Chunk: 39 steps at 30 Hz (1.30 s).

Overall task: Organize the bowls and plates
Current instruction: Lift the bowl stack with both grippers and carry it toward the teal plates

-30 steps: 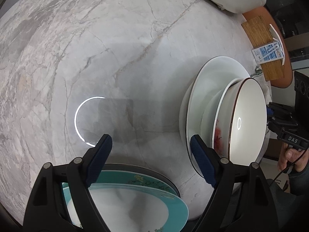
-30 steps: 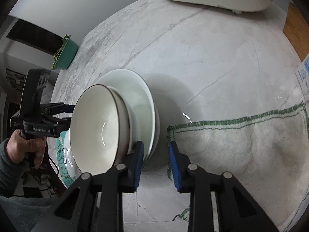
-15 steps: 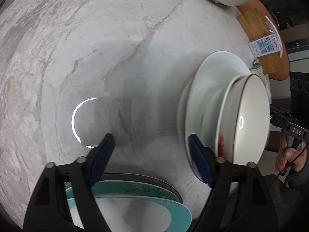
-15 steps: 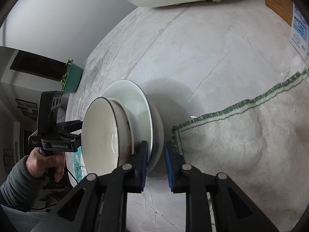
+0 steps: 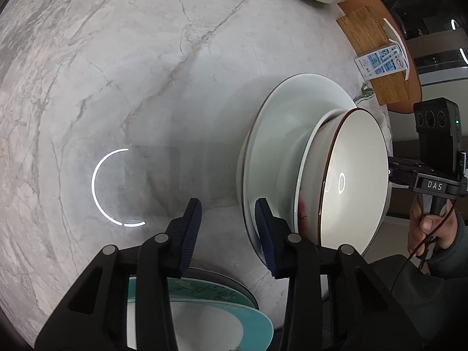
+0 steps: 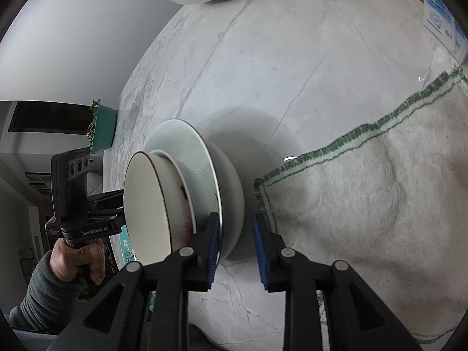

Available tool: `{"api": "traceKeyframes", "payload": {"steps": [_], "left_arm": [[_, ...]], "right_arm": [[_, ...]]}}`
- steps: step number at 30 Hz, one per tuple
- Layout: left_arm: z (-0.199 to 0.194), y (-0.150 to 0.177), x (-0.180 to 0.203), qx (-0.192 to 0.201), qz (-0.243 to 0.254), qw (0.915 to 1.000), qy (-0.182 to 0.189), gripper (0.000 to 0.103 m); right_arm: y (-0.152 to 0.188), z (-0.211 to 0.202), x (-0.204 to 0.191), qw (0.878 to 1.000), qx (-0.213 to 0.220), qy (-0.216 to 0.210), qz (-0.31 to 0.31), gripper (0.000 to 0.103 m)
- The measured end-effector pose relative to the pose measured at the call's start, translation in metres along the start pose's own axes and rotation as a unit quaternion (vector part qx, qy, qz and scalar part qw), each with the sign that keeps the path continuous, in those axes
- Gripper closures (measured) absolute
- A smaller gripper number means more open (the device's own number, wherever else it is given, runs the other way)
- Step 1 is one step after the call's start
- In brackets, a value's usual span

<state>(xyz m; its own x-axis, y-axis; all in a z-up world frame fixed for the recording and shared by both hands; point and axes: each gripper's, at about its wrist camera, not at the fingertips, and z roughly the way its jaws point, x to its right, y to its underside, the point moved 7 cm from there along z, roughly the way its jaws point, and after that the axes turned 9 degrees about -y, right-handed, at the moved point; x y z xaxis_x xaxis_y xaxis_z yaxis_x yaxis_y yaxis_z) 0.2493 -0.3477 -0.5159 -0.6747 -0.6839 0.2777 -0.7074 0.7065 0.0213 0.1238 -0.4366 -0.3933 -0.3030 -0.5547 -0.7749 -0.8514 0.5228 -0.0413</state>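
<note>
Left claw (image 5: 228, 231) narrowed, closing on nothing; glossy round bowls (image 6: 163, 204) perhaps nested.

a stack of crockery stands on the grey-veined marble top: a white bowl (image 6: 234, 193) at the bottom, a wide white plate (image 5: 280, 134) with a thin dark rim on it, and a smaller cream bowl (image 5: 351, 181) with a brown rim line and a red pattern on its outside nested on top. just beside the stack, at the table's near edge, lies a teal plate (image 5: 234, 313) with a white centre and floral rim, resting on a darker-rimmed plate (image 5: 231, 280) beneath.
</note>
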Motion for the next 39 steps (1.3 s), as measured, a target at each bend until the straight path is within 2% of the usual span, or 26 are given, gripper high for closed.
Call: {"api": "traceKeyframes", "payload": {"steps": [4, 6, 8, 9, 13, 15, 16, 17, 20, 24, 34, 39], "left_arm": [[0.003, 0.000, -0.002, -0.008, 0.000, 0.9999, 0.014, 0.068], [0.004, 0.002, -0.006, -0.013, -0.001, 0.9997, 0.019, 0.068], [0.004, 0.003, -0.007, -0.018, -0.001, 0.9996, 0.022, 0.068], [0.004, 0.003, -0.007, -0.020, -0.001, 0.9995, 0.023, 0.068], [0.003, 0.004, -0.009, -0.023, 0.002, 0.9994, 0.026, 0.071], [0.001, 0.004, -0.005, -0.017, 0.013, 0.9992, 0.035, 0.084], [0.000, 0.004, 0.000, -0.016, 0.020, 0.9990, 0.036, 0.091], [-0.001, 0.002, 0.002, -0.014, 0.021, 0.9991, 0.033, 0.091], [-0.001, -0.001, 0.002, -0.017, 0.017, 0.9991, 0.036, 0.091], [0.000, -0.003, 0.000, -0.014, 0.005, 0.9988, 0.047, 0.091], [-0.007, -0.005, -0.001, -0.004, 0.009, 0.9994, 0.032, 0.093], [-0.012, -0.003, -0.005, -0.005, 0.001, 0.9993, 0.036, 0.093]], "right_arm": [[0.000, 0.002, 0.002, 1.000, -0.009, -0.019, 0.018, 0.075], [0.001, 0.002, 0.008, 0.999, -0.019, -0.027, 0.036, 0.069], [0.001, 0.002, 0.016, 0.998, -0.026, -0.021, 0.052, 0.052], [0.002, 0.002, 0.020, 0.998, -0.028, -0.018, 0.057, 0.049], [0.004, 0.000, 0.021, 0.998, -0.028, -0.017, 0.059, 0.047], [0.004, 0.000, 0.020, 0.998, -0.030, -0.027, 0.053, 0.057], [0.003, 0.001, 0.015, 0.997, -0.030, -0.043, 0.051, 0.073], [0.001, 0.003, 0.009, 0.997, -0.029, -0.055, 0.048, 0.089], [-0.002, 0.002, 0.005, 0.997, -0.029, -0.056, 0.043, 0.088], [-0.002, 0.001, 0.010, 0.994, -0.030, -0.082, 0.063, 0.087], [0.000, 0.003, 0.012, 0.991, -0.029, -0.094, 0.091, 0.087], [0.001, 0.004, 0.010, 0.990, -0.034, -0.096, 0.094, 0.086]]}}
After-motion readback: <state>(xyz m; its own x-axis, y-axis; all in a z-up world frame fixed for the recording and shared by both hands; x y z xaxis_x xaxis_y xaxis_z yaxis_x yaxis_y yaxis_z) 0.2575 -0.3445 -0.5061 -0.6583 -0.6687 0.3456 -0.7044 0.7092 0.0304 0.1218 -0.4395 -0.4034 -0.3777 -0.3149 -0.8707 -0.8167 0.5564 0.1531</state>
